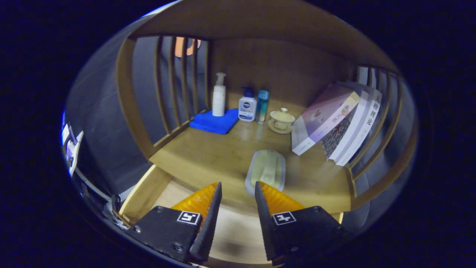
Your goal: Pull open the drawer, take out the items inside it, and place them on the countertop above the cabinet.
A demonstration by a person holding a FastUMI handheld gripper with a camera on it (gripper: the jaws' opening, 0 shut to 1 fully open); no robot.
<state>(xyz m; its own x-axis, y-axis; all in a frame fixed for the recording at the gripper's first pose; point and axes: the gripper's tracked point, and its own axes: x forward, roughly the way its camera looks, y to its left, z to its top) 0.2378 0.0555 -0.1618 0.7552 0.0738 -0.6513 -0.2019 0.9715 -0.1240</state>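
- Bamboo drawer [147, 191] stands pulled open below the tabletop [208, 156].
- Tongs [238, 190] hover narrowly parted, holding nothing; clear plastic pouch [266, 175] lies just ahead.
- Likely next: descend into the drawer.

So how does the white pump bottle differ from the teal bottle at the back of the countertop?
The white pump bottle stands on the blue cloth; the teal bottle stands on the bare countertop. The pump bottle is opaque white, taller, with a pump head; the teal bottle is translucent and shorter. Both stand upright, well beyond the gripper, whose fingers are open and hold nothing.
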